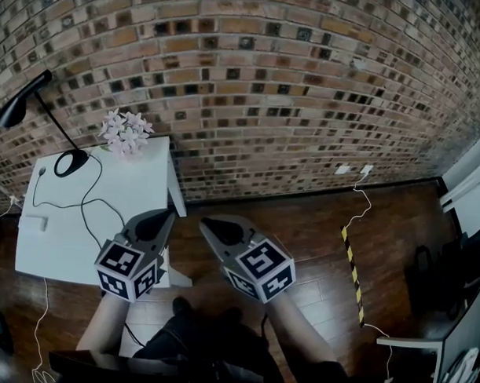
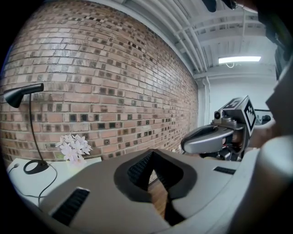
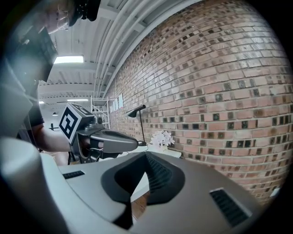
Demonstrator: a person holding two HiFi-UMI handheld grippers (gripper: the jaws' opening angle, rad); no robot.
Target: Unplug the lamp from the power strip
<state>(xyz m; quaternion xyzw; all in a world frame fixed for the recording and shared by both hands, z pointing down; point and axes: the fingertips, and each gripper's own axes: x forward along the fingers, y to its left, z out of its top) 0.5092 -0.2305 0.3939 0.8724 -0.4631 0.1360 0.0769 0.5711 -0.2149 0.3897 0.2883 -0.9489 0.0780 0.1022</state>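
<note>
Head view | my left gripper (image 1: 168, 217) and right gripper (image 1: 206, 223) both clenched, empty | desk lamp (image 1: 27, 109) back-left on white counter (image 1: 138, 183) | imo pin the power strip (image 1: 33, 222) at the counter's left edge, pull the plug itself, not the cord (image 1: 82, 211)

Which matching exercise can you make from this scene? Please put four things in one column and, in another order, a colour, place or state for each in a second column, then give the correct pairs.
Column one
1. lamp
2. flowers
3. striped tape
4. left gripper

Column two
A. yellow and black, on the wooden floor
B. shut, with nothing between its jaws
C. black, standing at the far left of the white table
D. pale pink, at the table's far edge by the brick wall

Right pairs: 1-C, 2-D, 3-A, 4-B
</note>
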